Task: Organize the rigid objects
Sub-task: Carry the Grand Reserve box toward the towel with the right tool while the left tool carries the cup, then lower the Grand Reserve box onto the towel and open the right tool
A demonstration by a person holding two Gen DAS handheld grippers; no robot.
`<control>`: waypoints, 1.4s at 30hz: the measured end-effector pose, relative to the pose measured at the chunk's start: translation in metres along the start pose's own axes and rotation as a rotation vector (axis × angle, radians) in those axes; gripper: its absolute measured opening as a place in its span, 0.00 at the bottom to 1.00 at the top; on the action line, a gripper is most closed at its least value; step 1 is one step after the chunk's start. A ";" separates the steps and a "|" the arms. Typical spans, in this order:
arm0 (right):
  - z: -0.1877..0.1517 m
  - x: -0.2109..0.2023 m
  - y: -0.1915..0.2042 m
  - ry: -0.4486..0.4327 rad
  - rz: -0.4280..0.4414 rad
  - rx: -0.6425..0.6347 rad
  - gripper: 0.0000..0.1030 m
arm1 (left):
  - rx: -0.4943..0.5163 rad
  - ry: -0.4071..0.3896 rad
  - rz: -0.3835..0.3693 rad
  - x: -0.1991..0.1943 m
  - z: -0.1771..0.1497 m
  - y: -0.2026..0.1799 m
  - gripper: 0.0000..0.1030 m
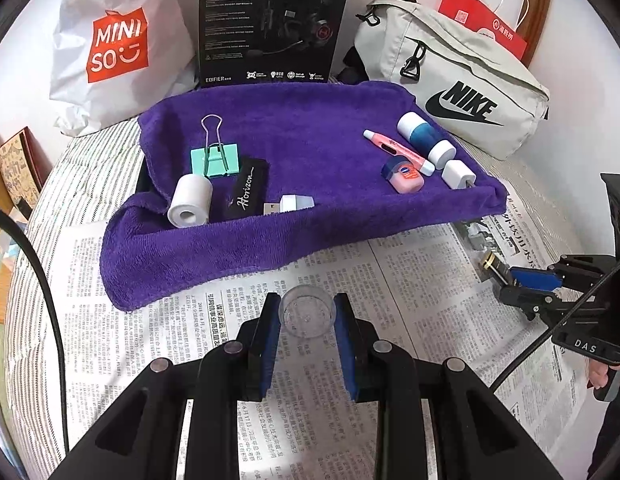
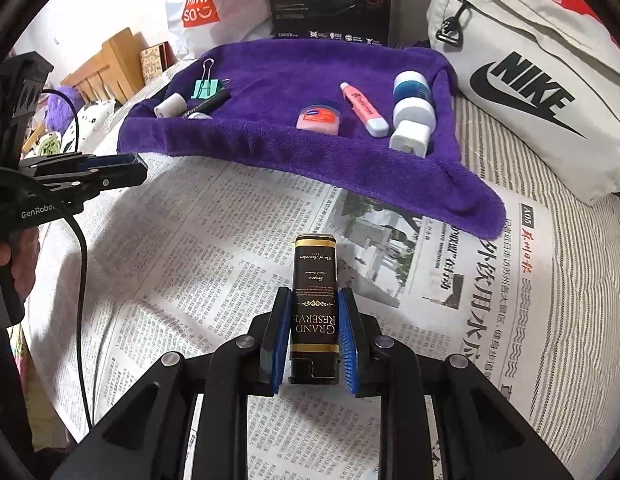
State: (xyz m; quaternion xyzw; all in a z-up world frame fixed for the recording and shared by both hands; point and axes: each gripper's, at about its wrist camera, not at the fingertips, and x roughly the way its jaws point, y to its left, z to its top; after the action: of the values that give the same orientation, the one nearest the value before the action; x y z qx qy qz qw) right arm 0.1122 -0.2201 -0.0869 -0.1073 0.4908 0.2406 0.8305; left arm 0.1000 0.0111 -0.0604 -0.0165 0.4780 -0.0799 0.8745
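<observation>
Holding one thing in each hand, your left gripper (image 1: 307,316) squeezes a clear cup (image 1: 307,315) and your right gripper (image 2: 314,320) squeezes a black tube (image 2: 314,308), low in each frame, ready for the purple towel tray (image 1: 330,216) above.

You are working on a bed with a striped sheet (image 2: 582,248). A newspaper (image 1: 390,292) is lying spread over it. A white wall (image 1: 578,52) is standing behind the bed. A wooden frame (image 1: 544,4) is leaning against that wall at the right. Wooden furniture (image 2: 110,64) is standing off to the left. Bright light is falling on the paper.
</observation>
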 end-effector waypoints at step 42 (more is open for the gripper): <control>0.182 0.053 -0.005 -0.047 0.060 0.011 0.23 | -0.058 -0.006 0.014 -0.001 0.065 0.052 0.25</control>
State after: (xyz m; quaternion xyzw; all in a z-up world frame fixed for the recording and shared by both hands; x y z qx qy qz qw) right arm 0.2749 -0.1334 -0.0428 -0.0824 0.4755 0.2650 0.8348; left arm 0.1604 0.0598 -0.0303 -0.0387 0.4777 -0.0596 0.8757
